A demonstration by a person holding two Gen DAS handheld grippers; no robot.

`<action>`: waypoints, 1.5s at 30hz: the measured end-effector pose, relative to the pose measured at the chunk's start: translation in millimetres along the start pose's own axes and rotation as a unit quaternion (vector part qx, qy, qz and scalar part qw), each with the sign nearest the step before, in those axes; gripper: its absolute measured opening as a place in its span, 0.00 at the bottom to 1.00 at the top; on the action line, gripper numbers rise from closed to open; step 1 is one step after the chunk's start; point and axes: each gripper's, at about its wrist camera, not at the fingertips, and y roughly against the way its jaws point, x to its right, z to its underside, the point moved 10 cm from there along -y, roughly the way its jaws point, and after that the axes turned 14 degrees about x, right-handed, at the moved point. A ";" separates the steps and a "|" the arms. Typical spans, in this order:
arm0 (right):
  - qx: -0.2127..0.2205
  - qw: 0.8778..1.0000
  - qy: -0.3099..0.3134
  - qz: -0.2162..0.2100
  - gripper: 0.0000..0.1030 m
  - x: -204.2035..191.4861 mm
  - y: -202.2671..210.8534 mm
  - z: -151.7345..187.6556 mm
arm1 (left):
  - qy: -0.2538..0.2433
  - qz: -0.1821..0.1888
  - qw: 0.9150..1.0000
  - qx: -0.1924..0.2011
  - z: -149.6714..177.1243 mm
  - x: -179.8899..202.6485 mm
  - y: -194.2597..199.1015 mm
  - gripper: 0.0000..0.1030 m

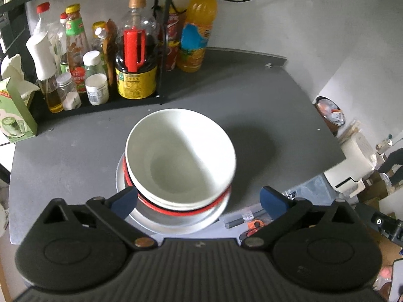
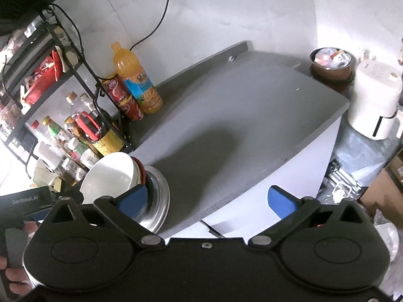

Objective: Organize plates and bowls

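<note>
A white bowl (image 1: 180,156) sits on top of a stack: a second white bowl under it, a red-rimmed dish (image 1: 176,207), then a silver metal plate (image 1: 176,222) on the grey table (image 1: 264,115). My left gripper (image 1: 199,200) stands open just in front of the stack, its blue fingers (image 1: 124,201) wide on either side, holding nothing. In the right wrist view the same stack (image 2: 118,176) is at the lower left, with the silver plate (image 2: 158,201) under it. My right gripper (image 2: 209,200) is open and empty to the right of the stack, over the table's front edge.
A black wire rack (image 1: 161,37) at the back left holds several sauce and spice bottles; an orange juice bottle (image 1: 197,27) and red cans stand beside it. A green carton (image 1: 15,110) is far left. A white appliance (image 2: 372,100) and a bin (image 2: 331,65) stand past the table's right edge.
</note>
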 end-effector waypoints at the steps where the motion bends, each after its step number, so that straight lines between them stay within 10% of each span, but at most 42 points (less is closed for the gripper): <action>1: 0.004 1.000 0.002 0.002 1.00 0.6 4.6 0.4 | -0.004 0.003 1.000 0.003 1.8 2.8 4.8 1.00; 45: 0.052 0.995 0.079 0.012 1.00 3.6 121.0 22.7 | -0.078 0.041 0.995 0.047 65.5 43.2 115.3 0.99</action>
